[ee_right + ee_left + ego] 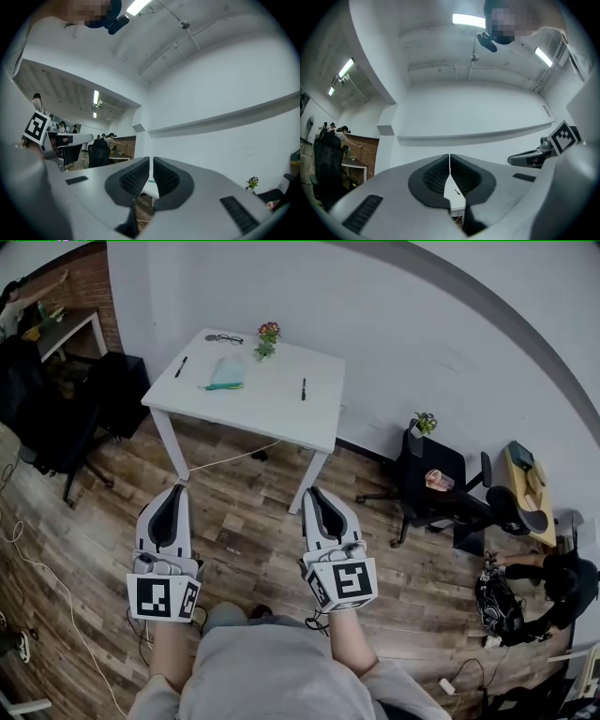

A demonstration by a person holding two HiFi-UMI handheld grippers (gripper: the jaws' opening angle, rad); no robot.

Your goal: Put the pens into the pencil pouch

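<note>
Person stands on wood floor [246, 521], well back from white counter [272, 407], both arms fwd.

Left hand-held gripper [177, 489]: jaws fully together, tips touching, nothing btwn. Right hand-held gripper [313, 491]: jaws together too, only a hairline slit, empty. Prob. carried closed & pointed at the counter because nothing is within reach yet. Reads as the approach, task not begun.

Task items all lie on the counter, well apart from both grippers.
- Pencil pouch [227, 370], x1: pale teal, flat, left of counter's middle. Open or zipped? Too small to tell.
- Pens, x3, none in pouch:
  - left black pen [180, 367], near counter's left edge
  - teal pen [223, 386], just beside pouch's near edge, maybe touching
  - right black pen [303, 388], well apart from pouch

Black pens sit either side of the pouch, so my guess is each gripper takes its nearer one.

Non-task: glasses [223, 337] x1 & small flower pot [268, 339] x1 at far edge, likely pushed back to keep the near area workable.
</note>
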